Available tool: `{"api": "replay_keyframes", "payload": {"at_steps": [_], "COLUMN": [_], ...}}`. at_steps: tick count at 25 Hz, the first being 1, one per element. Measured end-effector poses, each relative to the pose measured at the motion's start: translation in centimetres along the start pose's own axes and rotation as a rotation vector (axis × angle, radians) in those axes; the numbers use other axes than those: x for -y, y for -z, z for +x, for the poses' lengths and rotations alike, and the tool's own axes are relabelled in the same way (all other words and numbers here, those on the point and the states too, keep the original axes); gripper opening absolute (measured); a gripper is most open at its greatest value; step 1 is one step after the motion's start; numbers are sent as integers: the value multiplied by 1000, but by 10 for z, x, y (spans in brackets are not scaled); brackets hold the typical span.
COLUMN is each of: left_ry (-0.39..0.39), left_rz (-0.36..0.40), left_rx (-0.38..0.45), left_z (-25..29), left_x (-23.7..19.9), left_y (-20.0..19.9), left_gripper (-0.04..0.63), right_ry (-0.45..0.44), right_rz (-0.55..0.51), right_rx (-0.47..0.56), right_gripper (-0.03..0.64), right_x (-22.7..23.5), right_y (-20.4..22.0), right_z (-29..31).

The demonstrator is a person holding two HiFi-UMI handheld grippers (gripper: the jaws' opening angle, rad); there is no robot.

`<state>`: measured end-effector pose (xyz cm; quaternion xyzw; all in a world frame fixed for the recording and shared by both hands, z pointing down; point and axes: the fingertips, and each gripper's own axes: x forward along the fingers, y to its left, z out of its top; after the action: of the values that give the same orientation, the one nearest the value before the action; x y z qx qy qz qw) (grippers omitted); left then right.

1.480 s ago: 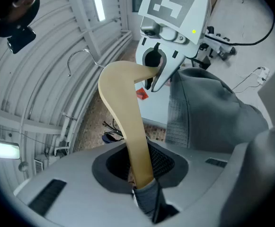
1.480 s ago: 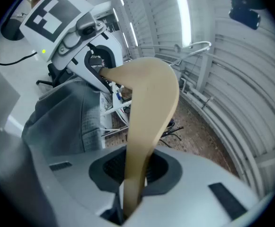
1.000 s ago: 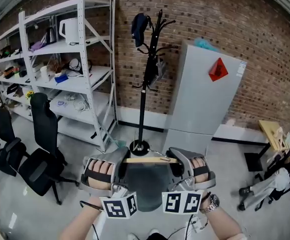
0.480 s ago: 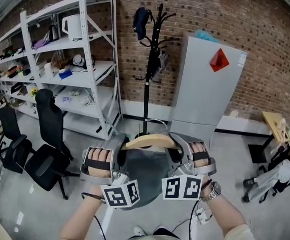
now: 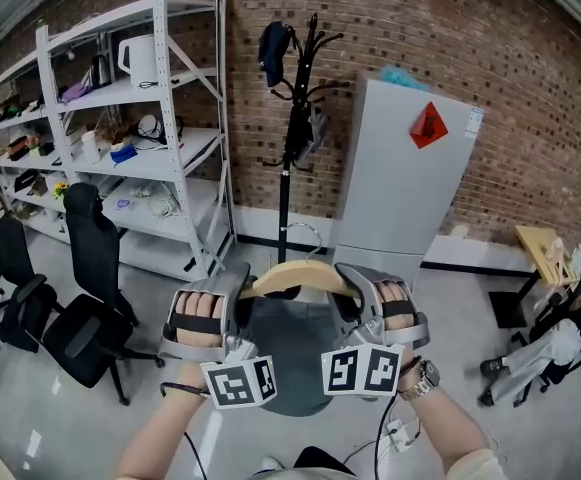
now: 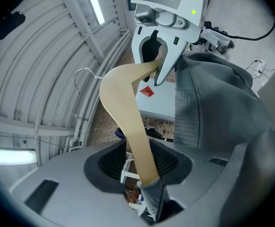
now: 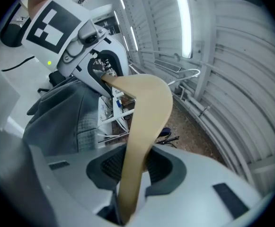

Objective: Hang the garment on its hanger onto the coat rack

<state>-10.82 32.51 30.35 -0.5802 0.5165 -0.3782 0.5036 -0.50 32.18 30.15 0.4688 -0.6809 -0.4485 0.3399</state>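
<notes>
coat rack (image 5: 288, 138): black pole with branching pegs, at 12 o'clock from us and well apart from the load. A dark item (image 5: 273, 53) already hangs on an upper peg at 11 o'clock of the pole; the pegs toward 1 o'clock look free.

garment (image 5: 292, 358): grey, textured knit, draped on its hanger and hanging toward 6 o'clock between the two grippers. We judge it soft and light. It will sway and give no purchase, so we would not take hold of the cloth.

hanger (image 5: 300, 274): pale wood, arched, held aloft in front of us. It looks stiff and smooth, so likely to slide in a loose grip. We think the best hold is on the two wooden arms, out by the shoulders, to keep it level.

left gripper (image 6: 138, 164): jaws opening, spread wide around the hanger's left arm. A gap shows at one side and cloth is bunched at the arm's tip.

right gripper (image 7: 136, 167): jaws opening, with the right arm between them. The pads look to touch its edges.

hook (image 6: 83, 74): thin wire at 12 o'clock of the arch, free of any peg. It bends easily, we reckon, so it needs careful aim.
</notes>
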Motion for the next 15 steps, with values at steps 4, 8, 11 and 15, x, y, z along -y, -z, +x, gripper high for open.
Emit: {"api": "replay_keyframes", "payload": {"at_steps": [4,8,11,15], "left_ry": [23,56,71,84], "left_rz": [-1,-8,-1,6], "left_rx": [13,22,19,5], "left_z": [9,27,48,76], "left_x": [8,19,27,32], "left_y": [-1,1,3,-1], "left_gripper": [137,138,137,137], "right_ry": [-4,-21,-32,-46], "right_rz": [-2,14,28,47], "right_rx": [-24,-42,-50,-56], "right_gripper": [94,94,94,95], "right_x": [-2,-7,-10,-8], "right_y": [8,21,34,55], "right_z": [7,24,43,71]}}
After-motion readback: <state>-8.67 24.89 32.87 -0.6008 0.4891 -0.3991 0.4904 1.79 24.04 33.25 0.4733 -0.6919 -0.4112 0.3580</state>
